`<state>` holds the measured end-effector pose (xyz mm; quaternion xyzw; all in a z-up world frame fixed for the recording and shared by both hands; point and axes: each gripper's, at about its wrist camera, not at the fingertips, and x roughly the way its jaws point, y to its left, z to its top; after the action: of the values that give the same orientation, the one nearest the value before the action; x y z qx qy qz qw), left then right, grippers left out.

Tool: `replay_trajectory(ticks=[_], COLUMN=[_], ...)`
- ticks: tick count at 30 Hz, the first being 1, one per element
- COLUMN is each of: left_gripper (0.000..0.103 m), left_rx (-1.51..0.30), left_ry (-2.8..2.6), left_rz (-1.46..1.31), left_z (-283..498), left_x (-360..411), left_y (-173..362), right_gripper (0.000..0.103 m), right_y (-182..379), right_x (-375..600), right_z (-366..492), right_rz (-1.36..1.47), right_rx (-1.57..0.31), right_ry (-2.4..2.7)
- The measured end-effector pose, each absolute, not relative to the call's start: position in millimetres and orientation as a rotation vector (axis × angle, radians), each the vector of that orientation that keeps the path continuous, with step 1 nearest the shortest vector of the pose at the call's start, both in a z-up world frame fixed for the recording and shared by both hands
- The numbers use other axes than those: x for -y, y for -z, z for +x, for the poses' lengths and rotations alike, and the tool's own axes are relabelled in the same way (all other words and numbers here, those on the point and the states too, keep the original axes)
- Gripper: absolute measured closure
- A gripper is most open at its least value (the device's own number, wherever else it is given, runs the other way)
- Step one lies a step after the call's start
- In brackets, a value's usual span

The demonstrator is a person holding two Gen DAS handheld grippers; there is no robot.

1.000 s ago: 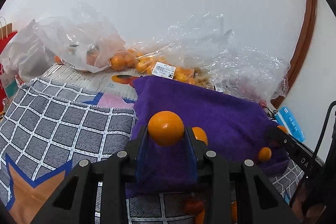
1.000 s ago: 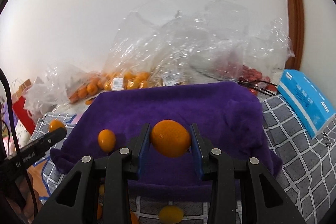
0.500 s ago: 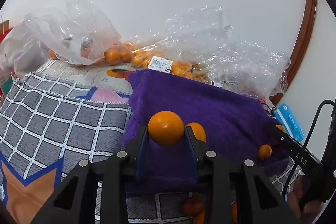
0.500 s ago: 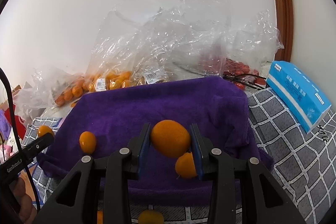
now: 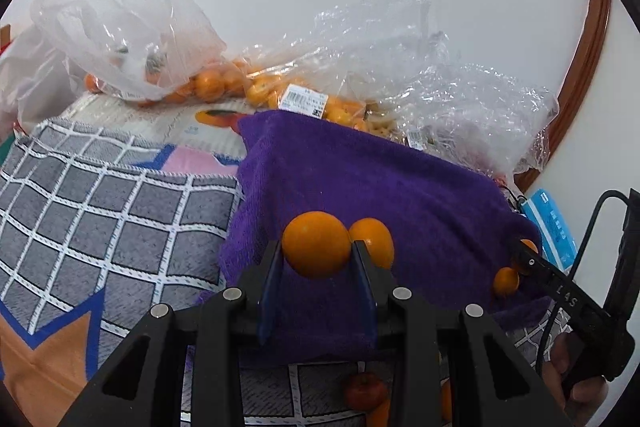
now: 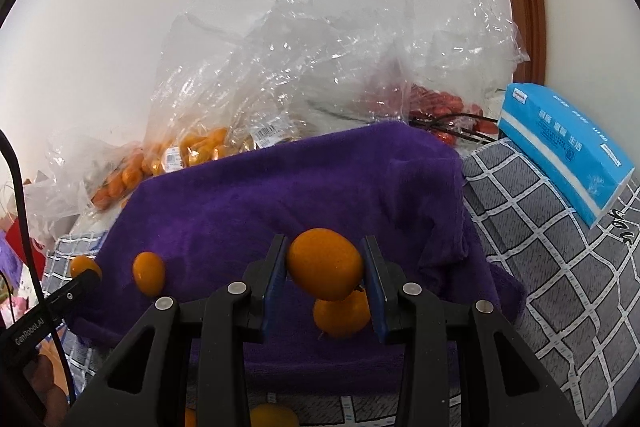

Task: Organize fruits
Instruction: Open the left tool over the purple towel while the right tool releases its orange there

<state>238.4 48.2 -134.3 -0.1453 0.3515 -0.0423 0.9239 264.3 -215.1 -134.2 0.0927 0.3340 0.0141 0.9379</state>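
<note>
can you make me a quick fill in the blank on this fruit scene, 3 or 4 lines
1. Each tongs, left and right, is shut on an ____ fruit.
2. The towel under the tongs is ____ in colour.
3. The blue box lies on the ____ side of the towel in the right wrist view.
4. The bags behind the towel are made of clear ____.

Missing words: orange; purple; right; plastic
</note>
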Motion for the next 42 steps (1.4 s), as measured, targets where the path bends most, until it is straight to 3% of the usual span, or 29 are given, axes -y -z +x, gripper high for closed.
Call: replay_trajectory(ticks=[22,27,31,42], left_gripper=[0.07,0.069,0.057,0.057], left_rx=[-0.727,-0.726,-0.712,-0.685], left_ry=[0.09,0.09,0.09,0.076], left_rz=[-0.268,-0.26,-0.253,-0.226], left_z=[240,239,236,228], left_x=[-44,-44,-42,-39], left_y=[137,136,134,127], right_gripper=[0.066,0.058,0.053,0.046], right_y=[135,133,130,121], right_x=[209,206,202,199], right_z=[262,259,256,245], right_rz=[0.159,0.143,0.126,0.133], right_rx=[-0.685,-0.67,-0.652,-0.605], right_ry=[-0.036,-0.034,-0.042,-0.046])
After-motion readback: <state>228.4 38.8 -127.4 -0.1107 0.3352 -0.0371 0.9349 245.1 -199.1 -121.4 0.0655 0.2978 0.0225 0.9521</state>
